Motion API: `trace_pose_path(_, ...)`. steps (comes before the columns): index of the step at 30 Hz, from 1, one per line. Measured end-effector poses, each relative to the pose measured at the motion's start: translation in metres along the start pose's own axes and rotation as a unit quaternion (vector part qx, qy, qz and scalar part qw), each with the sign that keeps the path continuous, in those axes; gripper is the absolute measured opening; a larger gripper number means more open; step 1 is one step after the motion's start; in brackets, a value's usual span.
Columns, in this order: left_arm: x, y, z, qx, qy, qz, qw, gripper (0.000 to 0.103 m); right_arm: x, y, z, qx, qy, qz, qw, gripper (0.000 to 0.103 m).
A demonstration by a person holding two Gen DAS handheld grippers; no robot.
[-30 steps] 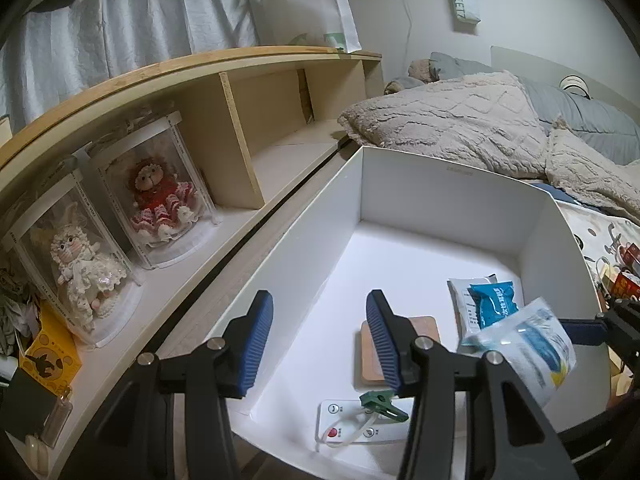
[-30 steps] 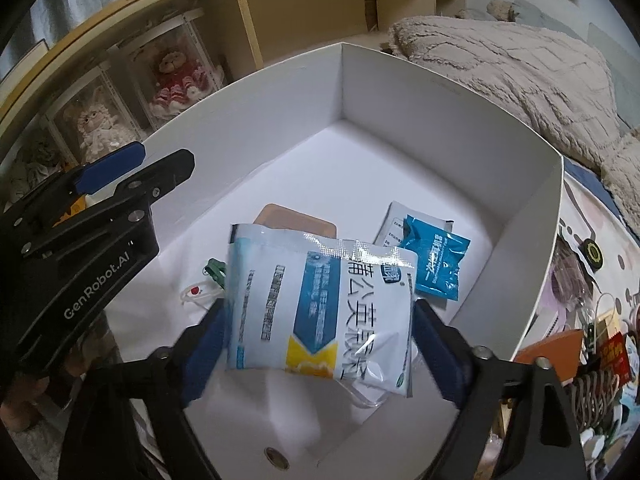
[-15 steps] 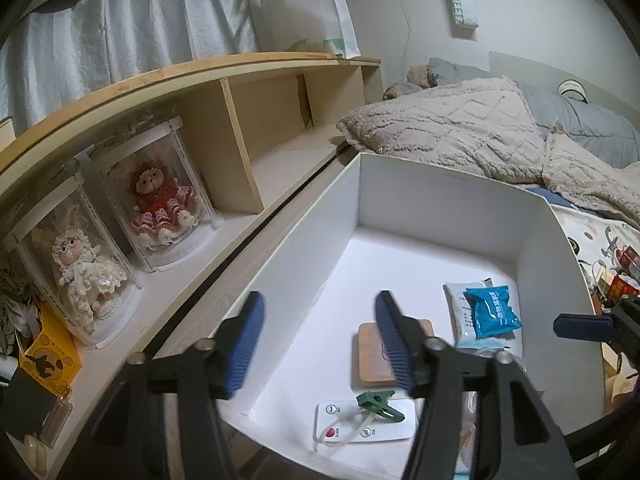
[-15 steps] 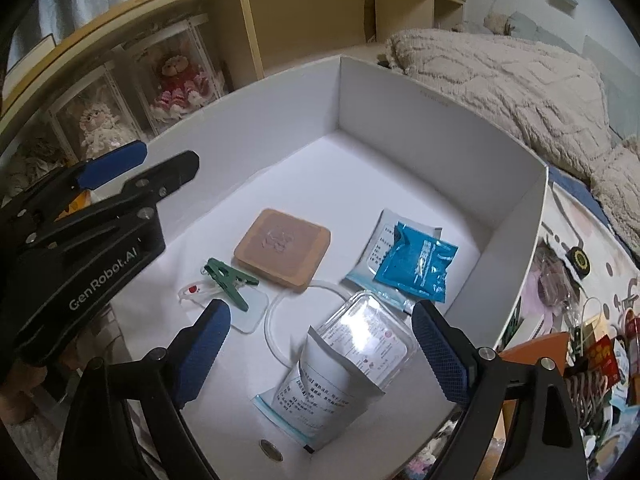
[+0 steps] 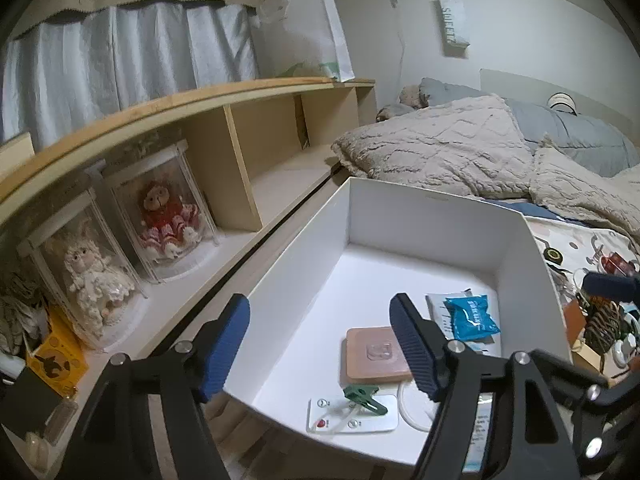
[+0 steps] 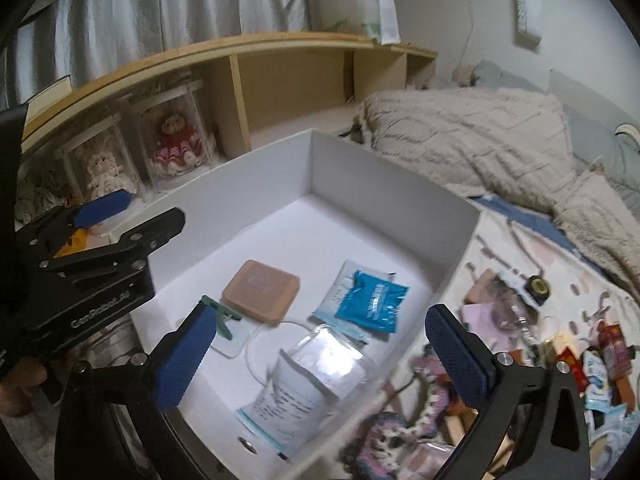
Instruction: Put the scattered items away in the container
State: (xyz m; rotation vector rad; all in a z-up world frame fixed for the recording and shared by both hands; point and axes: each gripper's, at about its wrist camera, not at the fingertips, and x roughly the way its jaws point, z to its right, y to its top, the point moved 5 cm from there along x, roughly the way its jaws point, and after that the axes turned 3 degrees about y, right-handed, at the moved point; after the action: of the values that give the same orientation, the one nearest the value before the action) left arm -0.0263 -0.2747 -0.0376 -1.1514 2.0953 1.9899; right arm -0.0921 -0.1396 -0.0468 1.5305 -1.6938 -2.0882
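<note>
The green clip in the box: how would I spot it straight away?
Find the white box beside the bed. On its floor lies a tan square pad; the green clip sits beside it on a clear packet, the only green thing there.

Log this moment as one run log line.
left gripper: opening, empty | right gripper: opening, empty | white pouch: in white box

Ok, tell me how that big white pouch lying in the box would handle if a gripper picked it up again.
The white pouch looks like thin, glossy film, so it would probably sag and fold from wherever it is pinched. Its shiny face may slip between the pads. It lies puffed and crumpled on the white box floor, so it seems light and unlikely to break.
</note>
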Motion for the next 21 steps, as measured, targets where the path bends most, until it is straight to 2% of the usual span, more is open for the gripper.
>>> trace_pose_path(6,-0.026,0.0,0.01,0.004,0.011,0.015,0.9998,0.091,-0.024,-0.007,0.019,0.013,-0.016,0.012,1.0,0.103)
trace_pose_path(9,-0.04,-0.003,0.015,-0.004,-0.001,0.019,0.9998,0.096,-0.038,-0.011,0.028,0.012,-0.026,0.021,0.999,0.103)
trace_pose_path(12,-0.053,-0.007,0.02,-0.024,-0.01,0.026,0.9993,0.099,-0.054,-0.016,0.036,0.007,-0.037,0.032,0.999,0.103)
trace_pose_path(15,-0.069,-0.009,0.027,-0.045,-0.037,0.036,0.9976,0.103,-0.069,-0.023,0.041,-0.003,-0.051,0.043,0.998,0.103)
trace_pose_path(21,-0.098,-0.014,0.05,-0.042,-0.055,0.05,0.9963,0.103,-0.096,-0.04,0.054,-0.008,-0.072,0.059,0.996,0.103)
